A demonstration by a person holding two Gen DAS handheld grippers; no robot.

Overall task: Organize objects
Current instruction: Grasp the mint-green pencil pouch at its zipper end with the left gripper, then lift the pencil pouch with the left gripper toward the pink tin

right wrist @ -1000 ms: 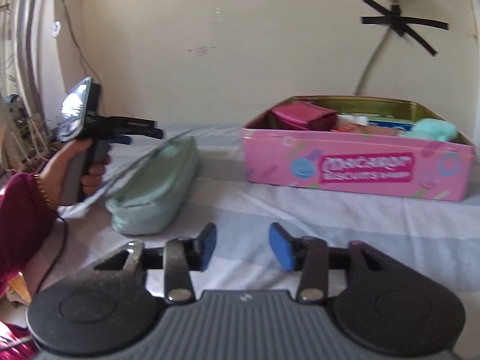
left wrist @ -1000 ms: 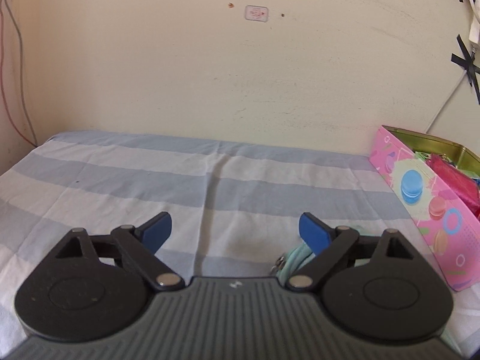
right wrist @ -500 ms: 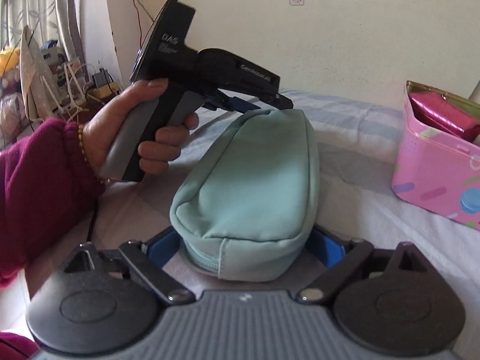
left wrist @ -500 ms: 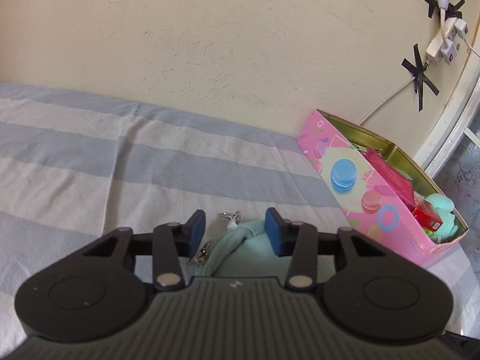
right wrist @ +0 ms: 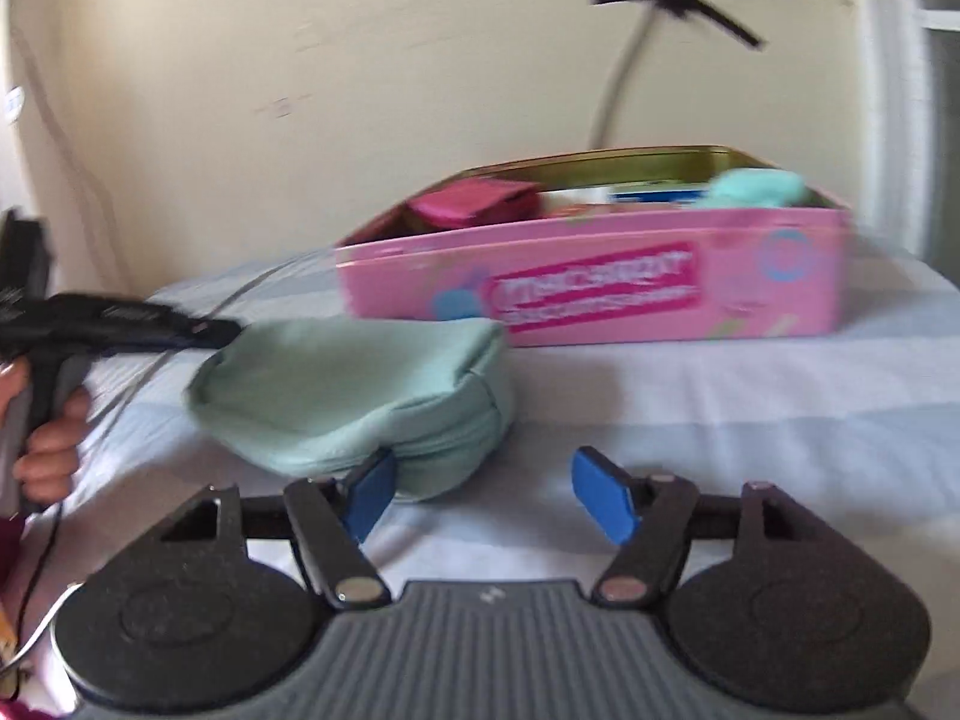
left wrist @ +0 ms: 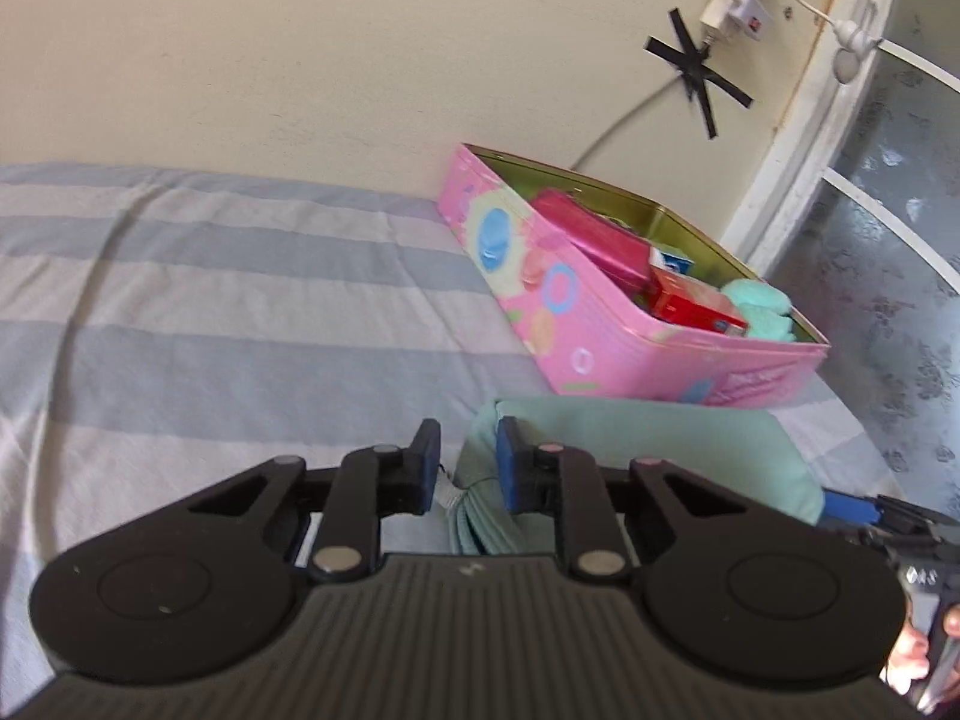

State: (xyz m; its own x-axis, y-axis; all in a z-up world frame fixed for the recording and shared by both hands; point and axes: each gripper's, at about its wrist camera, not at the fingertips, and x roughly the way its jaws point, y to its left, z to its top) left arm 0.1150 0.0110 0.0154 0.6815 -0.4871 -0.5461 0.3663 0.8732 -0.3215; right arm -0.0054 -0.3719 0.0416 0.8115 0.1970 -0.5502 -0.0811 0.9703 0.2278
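— Where was the pouch (left wrist: 648, 450)?
— Lower middle of the frame, beside the pink tin (left wrist: 600, 354). The left gripper (left wrist: 467, 468) had clamped its soft end; the right gripper (right wrist: 483, 495) was closing on nothing.
— Easy to hold?
— Light and floppy, I'd guess; grip the seam. Blur hid the zip.

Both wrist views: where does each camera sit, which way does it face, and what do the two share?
Left wrist: on the left gripper, looking along shut fingers pinching the mint pouch end, toward the pink tin; a fingertip shows bottom right.
Right wrist: on the right gripper, facing the tin's long side; jaws closing, nothing between them; the left hand shows.
Shared: pouch, tin, striped sheet, taped wall.
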